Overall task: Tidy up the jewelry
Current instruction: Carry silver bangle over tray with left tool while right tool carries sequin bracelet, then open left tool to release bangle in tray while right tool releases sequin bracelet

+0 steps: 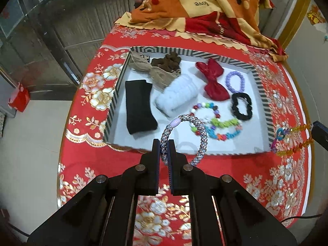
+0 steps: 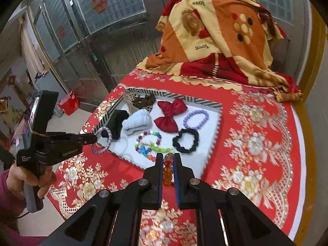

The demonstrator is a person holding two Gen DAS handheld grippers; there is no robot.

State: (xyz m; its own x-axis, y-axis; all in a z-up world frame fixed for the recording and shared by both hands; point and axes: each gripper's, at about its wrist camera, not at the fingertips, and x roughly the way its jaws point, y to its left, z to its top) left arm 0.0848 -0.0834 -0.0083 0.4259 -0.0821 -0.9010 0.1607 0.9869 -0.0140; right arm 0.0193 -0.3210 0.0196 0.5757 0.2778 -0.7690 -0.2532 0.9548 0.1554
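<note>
Red floral cloth covers the counter. Nearest, left tool point(image 1: 164, 151) is clamped on a braided bracelet point(image 1: 202, 131), light and springy, over the tray point(image 1: 114, 100) rim at 6 o'clock. Right tool point(image 2: 168, 164) pinches slippery, hard amber beads point(image 2: 167, 174); grip between beads.

Bright, even light; fisheye-warped, dark-vignetted edges.

"love" — on blanket point(image 2: 215, 41)
</note>
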